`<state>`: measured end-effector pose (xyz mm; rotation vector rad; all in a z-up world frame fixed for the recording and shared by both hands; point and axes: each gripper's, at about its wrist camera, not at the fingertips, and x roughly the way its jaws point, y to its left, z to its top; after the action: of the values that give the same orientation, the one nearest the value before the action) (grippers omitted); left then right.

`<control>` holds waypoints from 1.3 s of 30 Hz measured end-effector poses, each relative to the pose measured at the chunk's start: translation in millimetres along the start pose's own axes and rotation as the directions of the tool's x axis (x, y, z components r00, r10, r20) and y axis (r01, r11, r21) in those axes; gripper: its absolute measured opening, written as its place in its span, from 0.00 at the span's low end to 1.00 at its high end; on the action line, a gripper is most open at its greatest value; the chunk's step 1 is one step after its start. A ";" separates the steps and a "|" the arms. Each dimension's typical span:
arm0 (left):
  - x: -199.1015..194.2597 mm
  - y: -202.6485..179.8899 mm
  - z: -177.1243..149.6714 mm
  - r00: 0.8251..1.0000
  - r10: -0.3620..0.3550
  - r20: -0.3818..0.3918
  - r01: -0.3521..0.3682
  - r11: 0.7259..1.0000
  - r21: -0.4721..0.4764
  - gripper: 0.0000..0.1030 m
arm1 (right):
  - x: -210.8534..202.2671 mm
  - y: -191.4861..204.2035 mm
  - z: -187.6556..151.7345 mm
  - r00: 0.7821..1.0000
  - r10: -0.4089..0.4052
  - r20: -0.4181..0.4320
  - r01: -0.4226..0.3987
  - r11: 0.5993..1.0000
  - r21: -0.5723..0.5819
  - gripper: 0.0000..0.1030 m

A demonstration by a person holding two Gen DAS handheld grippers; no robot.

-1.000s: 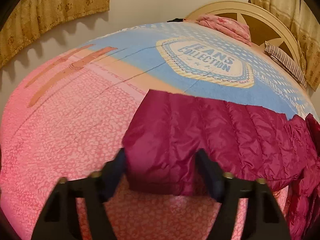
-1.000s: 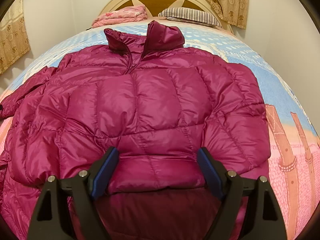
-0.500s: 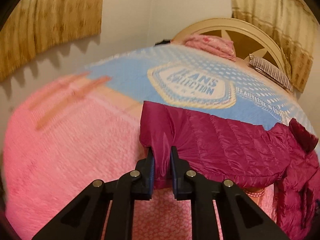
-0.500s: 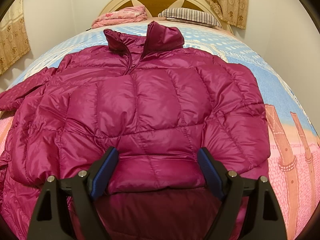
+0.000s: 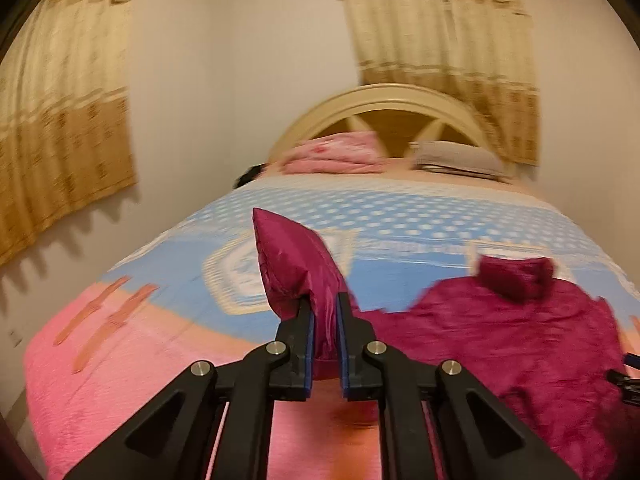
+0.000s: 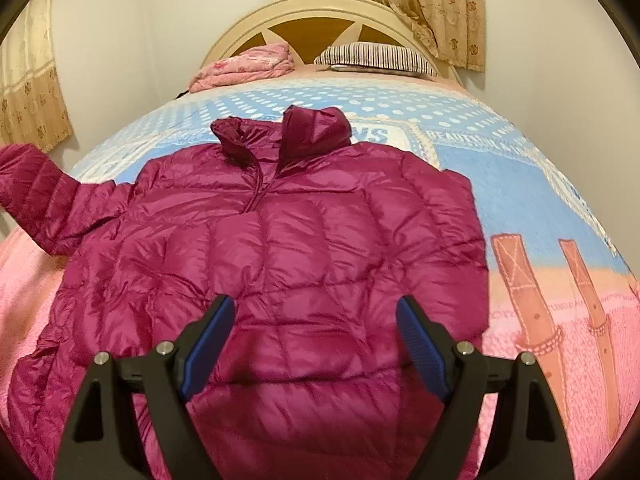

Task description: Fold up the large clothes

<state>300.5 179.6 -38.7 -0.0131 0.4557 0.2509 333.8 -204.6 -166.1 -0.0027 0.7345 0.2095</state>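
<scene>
At the far left of the right wrist view, the sleeve (image 6: 36,196) of the magenta jacket (image 6: 304,248) is lifted clear of the bed (image 6: 540,200), up beside the curtain (image 6: 28,92). In the left wrist view the left hand-held gripper (image 5: 324,316) is clamped tight on the cuff end of that sleeve (image 5: 292,260), which stands up above the blue pads (image 5: 309,340); the picture is blurred. The rest of the jacket lies flat, front up, in the middle of the bed, its collar (image 6: 288,132) toward the headboard (image 6: 316,12). A folded pink blanket (image 6: 244,66) and a striped pillow (image 6: 376,56) sit at the head of the bed. Over the jacket's hem, the right hand-held gripper (image 6: 316,320) has its jaws spread wide, gripping nothing. To the right, the bedspread shows a strap pattern (image 6: 560,304).
</scene>
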 end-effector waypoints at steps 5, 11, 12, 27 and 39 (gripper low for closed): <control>-0.1 -81.5 -4.5 0.992 -0.123 -0.005 0.123 0.989 0.085 0.06 | -10.4 -16.0 -12.1 1.000 -0.004 0.007 0.004 1.000 0.023 0.83; 12.5 -164.0 -20.0 0.977 -0.209 -0.047 0.213 0.965 0.150 0.05 | -22.3 -39.9 -26.6 1.000 -0.006 0.012 0.006 0.998 0.061 0.83; 13.2 -173.0 -22.6 0.976 -0.212 -0.052 0.217 0.963 0.160 0.05 | -22.6 -43.2 -28.8 1.000 -0.008 0.011 0.007 0.998 0.068 0.83; 1.8 -203.4 -43.6 0.932 -0.353 -0.078 0.360 0.925 0.123 0.77 | -9.4 -60.8 -44.9 0.999 0.030 -0.039 -0.024 0.991 0.128 0.83; 48.7 -85.3 -50.6 0.987 -0.095 -0.130 0.103 0.993 0.055 0.79 | -23.3 -1.5 10.2 0.989 0.147 -0.022 -0.146 0.988 0.047 0.83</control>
<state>341.5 105.0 -109.2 0.0085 0.5875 0.1384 324.0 -209.7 -143.0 0.0916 0.7653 0.3334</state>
